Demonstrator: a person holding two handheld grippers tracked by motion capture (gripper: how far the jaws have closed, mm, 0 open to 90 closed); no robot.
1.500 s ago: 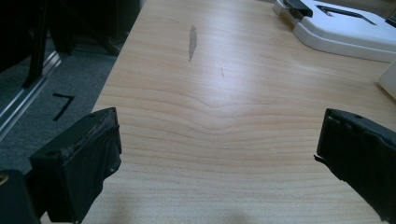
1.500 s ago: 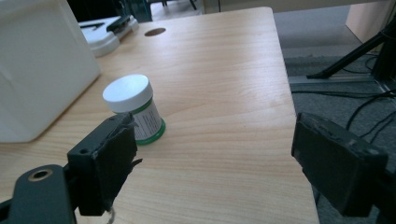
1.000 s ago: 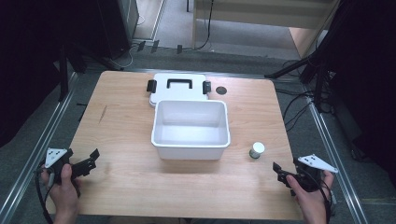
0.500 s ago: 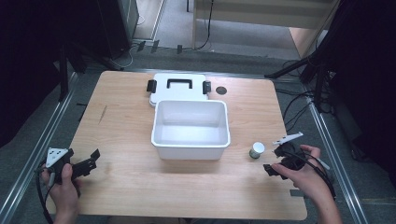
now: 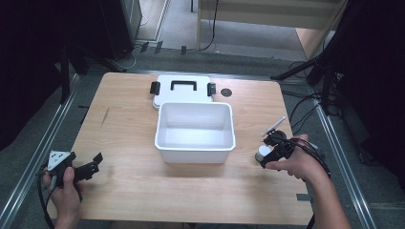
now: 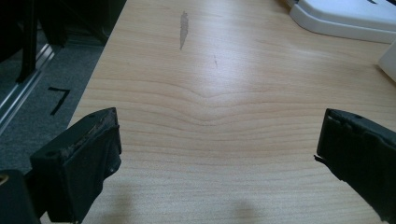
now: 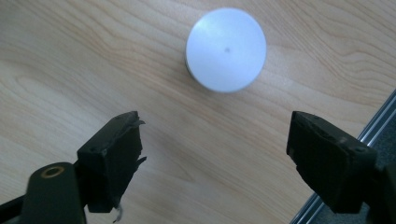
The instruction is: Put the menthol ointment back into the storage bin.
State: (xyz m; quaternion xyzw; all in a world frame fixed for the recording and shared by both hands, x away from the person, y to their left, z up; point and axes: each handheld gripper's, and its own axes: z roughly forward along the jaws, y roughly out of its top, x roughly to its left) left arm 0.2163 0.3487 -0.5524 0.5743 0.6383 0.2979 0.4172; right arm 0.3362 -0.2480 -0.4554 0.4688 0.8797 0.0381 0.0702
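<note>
My right claw [image 7: 212,140] hangs with its jaws spread wide, and the small white-topped jar [image 7: 226,49] stands just ahead of them, untouched. My left claw [image 6: 219,154] is also spread, over bare table [image 6: 210,70], the white tub [image 5: 195,131] well off.

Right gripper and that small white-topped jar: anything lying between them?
Nothing. In the right gripper view, bare wood separates the open right gripper from the jar.

We see a pale wooden bench [image 5: 133,124] on grey floor [image 5: 229,62]; beyond it, black cables [image 5: 210,28] and a light wooden cabinet [image 5: 267,12].
</note>
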